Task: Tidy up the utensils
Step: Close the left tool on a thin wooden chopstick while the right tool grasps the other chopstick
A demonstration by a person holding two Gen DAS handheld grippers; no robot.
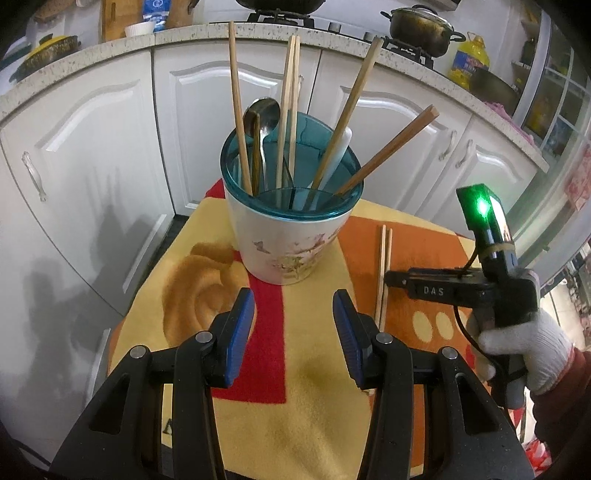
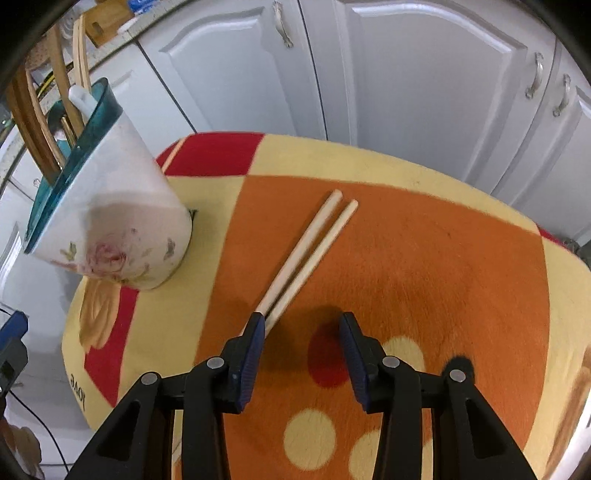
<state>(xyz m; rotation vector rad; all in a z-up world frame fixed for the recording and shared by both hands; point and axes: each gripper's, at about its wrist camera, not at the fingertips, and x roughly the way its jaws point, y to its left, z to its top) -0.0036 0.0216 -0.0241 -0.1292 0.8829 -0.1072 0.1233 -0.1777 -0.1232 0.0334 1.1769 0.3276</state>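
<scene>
A white floral cup with a teal rim (image 1: 288,236) stands on the cloth-covered table (image 1: 314,387) and holds several wooden chopsticks (image 1: 351,110), a metal spoon (image 1: 264,118) and a white spoon. My left gripper (image 1: 293,325) is open and empty just in front of the cup. A pair of pale chopsticks (image 2: 310,251) lies on the orange patch; it also shows in the left wrist view (image 1: 384,273). My right gripper (image 2: 301,354) is open, its left finger at the near ends of the pair. The cup (image 2: 118,206) is to its left.
White cabinet doors (image 2: 406,74) stand close behind the table. A counter above holds a stove, pots (image 1: 421,26) and an oil bottle (image 1: 469,59). The table edge (image 2: 70,332) drops off at the left.
</scene>
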